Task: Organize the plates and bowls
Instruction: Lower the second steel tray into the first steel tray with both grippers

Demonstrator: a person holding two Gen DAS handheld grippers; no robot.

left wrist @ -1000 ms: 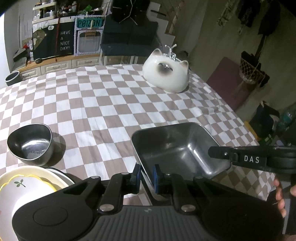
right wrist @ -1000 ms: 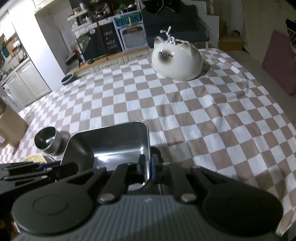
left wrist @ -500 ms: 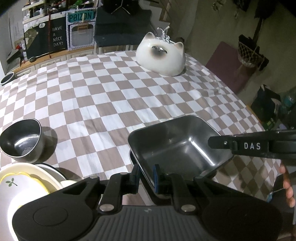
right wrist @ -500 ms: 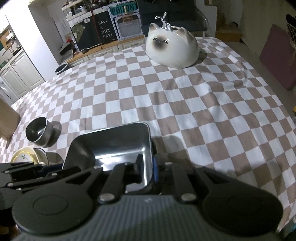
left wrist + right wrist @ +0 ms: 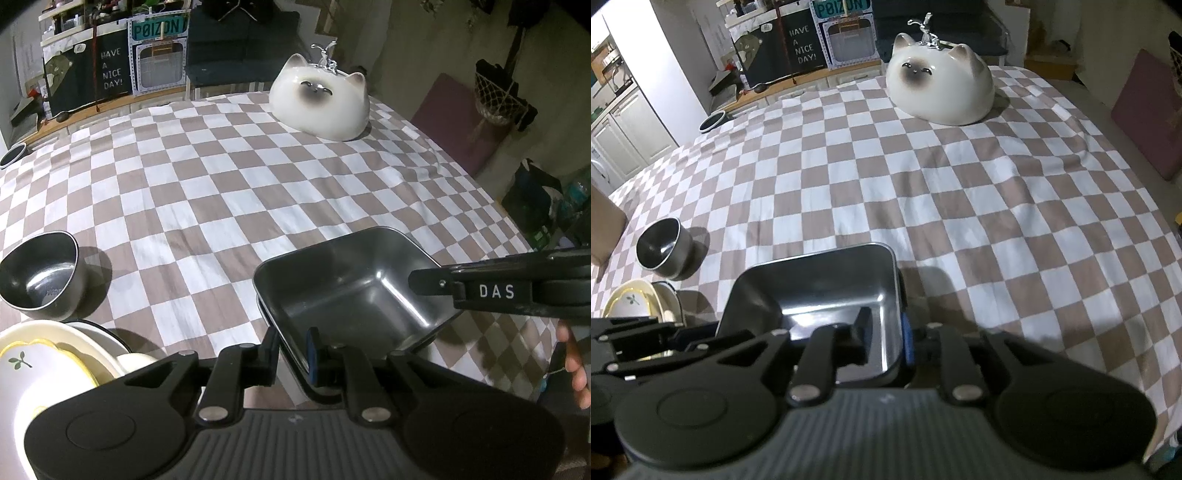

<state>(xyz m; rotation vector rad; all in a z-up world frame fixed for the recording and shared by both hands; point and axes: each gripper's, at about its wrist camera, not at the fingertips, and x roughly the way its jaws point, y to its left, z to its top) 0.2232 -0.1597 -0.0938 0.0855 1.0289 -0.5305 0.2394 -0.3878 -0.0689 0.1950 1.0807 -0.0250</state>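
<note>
Since a second ago the right gripper (image 5: 884, 338) has let its jaws spread: they pinched the right wall of the square steel tray (image 5: 827, 288) then, and now they are opening, the wall between them with a gap showing on the inner side. The left gripper (image 5: 291, 349) has its jaws narrow, clamped on the tray's near left wall, and both views have tipped a little so the cat-shaped dish (image 5: 321, 99) sits higher in frame.

The step in hand looks like setting the tray down: it seems to nest on a second square tray, whose rim (image 5: 266, 314) peeks out just under it, left of and below the left jaws. I judge the placing nearly done. Next, the right jaws need to clear the wall fully and lift away without dragging it; then the left jaws must release too, gently, so the stack does not shift on the checked cloth (image 5: 221, 192) covering the bench.

Counted: two square trays, as far as I can tell; one small round steel bowl (image 5: 38, 280), well left of the left jaws; one stack of cream plates (image 5: 48, 354) just left of them, number unclear; one cat dish far ahead.
</note>
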